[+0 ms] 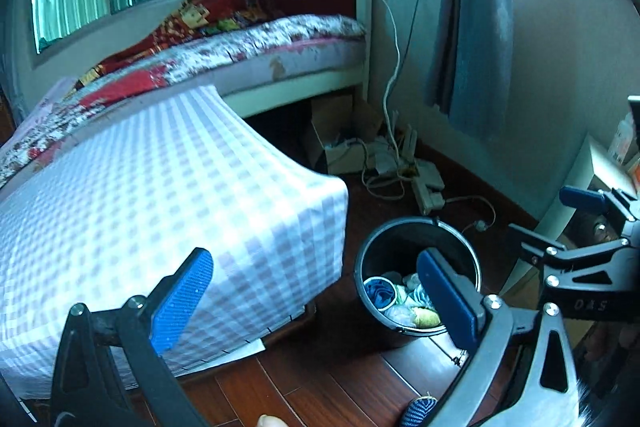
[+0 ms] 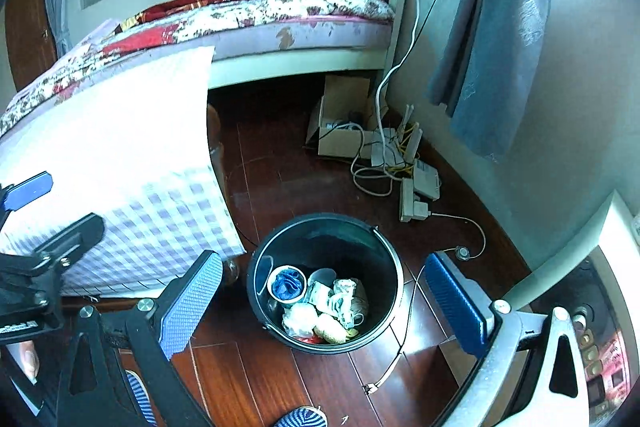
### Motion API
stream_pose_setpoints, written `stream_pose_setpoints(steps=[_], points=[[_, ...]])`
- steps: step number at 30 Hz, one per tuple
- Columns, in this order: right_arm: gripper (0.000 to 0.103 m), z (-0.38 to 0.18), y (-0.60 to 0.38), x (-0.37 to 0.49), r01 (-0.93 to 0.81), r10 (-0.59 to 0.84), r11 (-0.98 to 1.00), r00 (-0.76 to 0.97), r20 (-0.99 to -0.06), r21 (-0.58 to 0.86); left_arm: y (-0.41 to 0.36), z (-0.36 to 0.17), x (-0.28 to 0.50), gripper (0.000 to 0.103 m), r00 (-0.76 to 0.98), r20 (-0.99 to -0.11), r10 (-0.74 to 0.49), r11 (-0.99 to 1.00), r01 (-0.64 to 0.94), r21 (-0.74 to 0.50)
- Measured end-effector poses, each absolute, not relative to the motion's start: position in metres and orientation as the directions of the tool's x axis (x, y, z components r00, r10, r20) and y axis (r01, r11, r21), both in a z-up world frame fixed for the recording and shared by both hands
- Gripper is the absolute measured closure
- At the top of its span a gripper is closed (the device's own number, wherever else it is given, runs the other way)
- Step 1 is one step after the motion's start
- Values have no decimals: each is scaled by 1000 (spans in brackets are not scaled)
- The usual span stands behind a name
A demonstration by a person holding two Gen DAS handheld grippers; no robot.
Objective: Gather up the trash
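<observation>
The left gripper (image 1: 316,307) hangs over the near corner of the desk (image 1: 140,211), its fingers (image 1: 182,301) spread wide and empty. The checked cloth on the desk looks bare in both views, so no trash shows there to pick up.

Just right of that corner, on the wood floor (image 2: 280,163), stands the black bucket (image 2: 325,283), upright and open at the top. It holds the trash (image 2: 320,303): a blue wad in a cup, crumpled white wrappers, a yellow lump. The right gripper (image 2: 324,301) is above it, so the bucket lies between and below its fingers (image 2: 456,299), which are spread and hold nothing. The right gripper is the nearer one; the left sees the bucket off to its right.

Behind stands a bed (image 1: 280,39), with a cardboard box (image 2: 344,115) and a tangle of cables (image 2: 384,163) beneath its head end. A curtain (image 2: 492,39) hangs on the right wall.
</observation>
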State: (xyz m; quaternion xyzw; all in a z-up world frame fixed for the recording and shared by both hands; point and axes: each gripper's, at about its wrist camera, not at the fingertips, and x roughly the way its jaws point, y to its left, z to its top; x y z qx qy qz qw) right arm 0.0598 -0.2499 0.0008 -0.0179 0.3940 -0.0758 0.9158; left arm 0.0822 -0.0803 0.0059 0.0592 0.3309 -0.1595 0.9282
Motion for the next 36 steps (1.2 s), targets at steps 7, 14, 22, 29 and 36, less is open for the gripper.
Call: stream_pose_setpoints(steps=[7, 14, 22, 29, 36], points=[[1, 44, -231, 34, 129, -151, 988, 727, -670, -83, -63, 41, 48, 1, 775, -574, -263, 946, 324, 3], [1, 77, -210, -7, 133, -163, 987, 774, -612, -94, -46, 63, 20, 1, 812, -528, -248, 957, 291, -2], [1, 97, -207, -24, 129, -168, 986, 802, -574, -109, -40, 74, 1, 1, 830, -492, -263, 954, 300, -5], [1, 92, -211, -21, 132, -174, 985, 791, -587, -113, -38, 71, 9, 1, 833, -494, -251, 959, 283, -11], [1, 88, -213, -24, 136, -173, 985, 785, -595, -107, -41, 71, 4, 1, 831, -495, -254, 957, 290, -4]])
